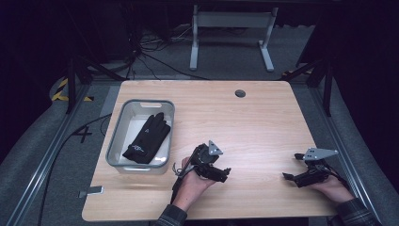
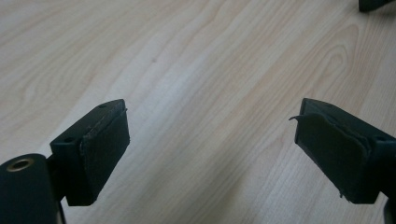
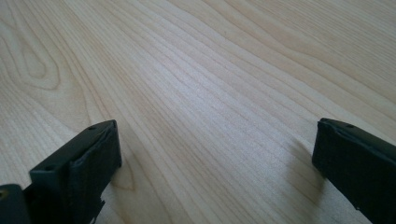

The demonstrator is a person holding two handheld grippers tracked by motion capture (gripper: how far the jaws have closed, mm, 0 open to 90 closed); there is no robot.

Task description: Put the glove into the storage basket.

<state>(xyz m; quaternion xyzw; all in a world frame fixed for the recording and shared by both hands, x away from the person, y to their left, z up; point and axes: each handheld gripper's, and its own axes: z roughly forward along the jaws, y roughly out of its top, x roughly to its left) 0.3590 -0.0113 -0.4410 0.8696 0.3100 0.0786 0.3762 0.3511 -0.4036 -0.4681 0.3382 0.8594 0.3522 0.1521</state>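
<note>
- At the left part of the wooden table (image 1: 244, 122) stands a grey bin (image 1: 141, 106), and inside it lies a black glove (image 1: 147, 138). The glove rests flat on the bottom, with the fingers pointing to the far end of the bin.
- Just right of the bin's near corner, the person's left hand (image 1: 190, 181) holds the left gripper (image 1: 226, 174) low over the table, near the front edge. It is turned to the right, away from the bin. In the left gripper view, its jaws stand wide apart and between them is nothing, only bare wood grain.
- The glove and this gripper are apart; the bin wall is between them.
- Further to the right, near the table's right edge, the right hand (image 1: 335, 189) holds the right gripper (image 1: 291, 165), which points to the left, toward the other one. Its jaws are also spread wide and hold nothing; in the right gripper view, plain tabletop lies between them.
- The two grippers are well apart from each other.
</note>
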